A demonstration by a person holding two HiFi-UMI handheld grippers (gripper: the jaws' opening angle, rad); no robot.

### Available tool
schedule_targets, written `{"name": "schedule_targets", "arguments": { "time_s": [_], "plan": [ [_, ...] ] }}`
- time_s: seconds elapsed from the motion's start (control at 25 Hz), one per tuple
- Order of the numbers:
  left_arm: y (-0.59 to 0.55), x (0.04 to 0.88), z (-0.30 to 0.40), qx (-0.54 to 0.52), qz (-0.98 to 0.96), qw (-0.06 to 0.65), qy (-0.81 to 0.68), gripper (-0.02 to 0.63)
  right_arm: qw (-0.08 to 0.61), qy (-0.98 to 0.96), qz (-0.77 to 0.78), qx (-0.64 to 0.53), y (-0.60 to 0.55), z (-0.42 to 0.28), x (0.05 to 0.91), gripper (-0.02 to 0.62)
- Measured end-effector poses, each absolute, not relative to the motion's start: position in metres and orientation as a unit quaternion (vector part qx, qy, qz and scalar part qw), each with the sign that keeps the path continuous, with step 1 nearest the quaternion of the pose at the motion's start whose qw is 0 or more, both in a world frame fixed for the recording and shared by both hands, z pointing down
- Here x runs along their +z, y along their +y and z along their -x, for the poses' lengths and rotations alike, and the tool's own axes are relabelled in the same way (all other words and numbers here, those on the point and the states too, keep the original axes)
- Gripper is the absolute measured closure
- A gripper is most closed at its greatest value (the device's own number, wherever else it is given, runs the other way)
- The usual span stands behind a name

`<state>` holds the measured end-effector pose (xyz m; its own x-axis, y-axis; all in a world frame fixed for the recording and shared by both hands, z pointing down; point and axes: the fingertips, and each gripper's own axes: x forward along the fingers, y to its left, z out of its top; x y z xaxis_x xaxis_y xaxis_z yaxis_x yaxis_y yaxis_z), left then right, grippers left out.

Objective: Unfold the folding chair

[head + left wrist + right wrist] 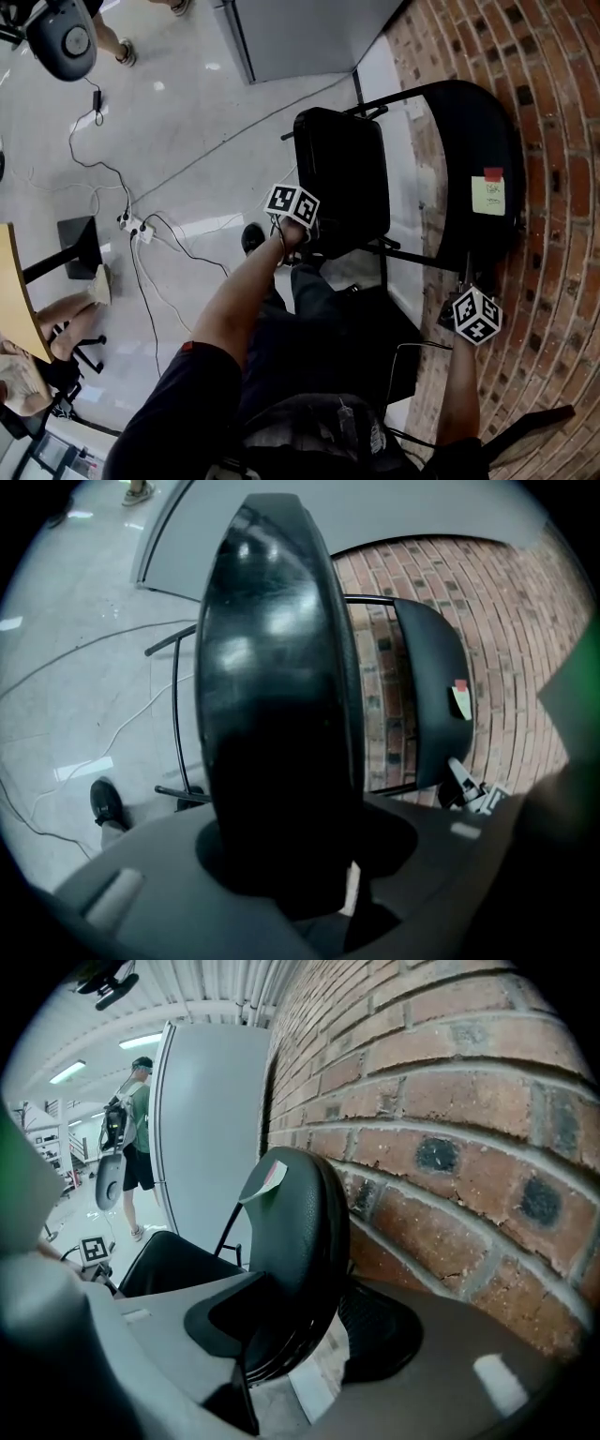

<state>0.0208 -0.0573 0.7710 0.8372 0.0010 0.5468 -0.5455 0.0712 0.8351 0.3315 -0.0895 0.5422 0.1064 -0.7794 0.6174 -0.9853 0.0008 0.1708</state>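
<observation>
The black folding chair stands against the brick wall with its padded seat (342, 178) tilted partway down and its backrest (478, 141) toward the wall. A yellow note (488, 194) is stuck on the backrest. My left gripper (305, 239) is shut on the seat's near edge; in the left gripper view the seat (272, 696) fills the gap between the jaws of the left gripper (309, 855). My right gripper (466, 281) is shut on the backrest's lower edge. In the right gripper view the backrest (295, 1241) sits between the jaws of that gripper (300, 1335).
The brick wall (562, 234) runs close along the right. A grey cabinet (300, 33) stands behind the chair. Cables and a power strip (136, 225) lie on the floor at left, by a seated person's legs (66, 309). Another person (136, 1138) stands by the cabinet.
</observation>
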Motion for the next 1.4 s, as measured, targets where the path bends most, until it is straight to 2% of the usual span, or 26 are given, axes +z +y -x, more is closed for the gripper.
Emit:
{"name": "schedule_targets", "arguments": {
  "time_s": [0.48, 1.24, 1.4],
  "plan": [
    [-0.054, 0.788, -0.008, 0.187, -0.656, 0.701, -0.211, 0.414, 0.298, -0.636, -0.682, 0.203, -0.092, -0.342, 0.555, 0.356],
    [-0.04, 0.813, 0.033, 0.177, -0.655, 0.705, -0.204, 0.393, 0.299, -0.641, -0.677, 0.202, -0.086, -0.313, 0.566, 0.356],
    [-0.035, 0.839, 0.045, 0.178, -0.653, 0.708, -0.203, 0.387, 0.296, -0.638, -0.678, 0.214, -0.084, -0.306, 0.591, 0.357]
  ]
}}
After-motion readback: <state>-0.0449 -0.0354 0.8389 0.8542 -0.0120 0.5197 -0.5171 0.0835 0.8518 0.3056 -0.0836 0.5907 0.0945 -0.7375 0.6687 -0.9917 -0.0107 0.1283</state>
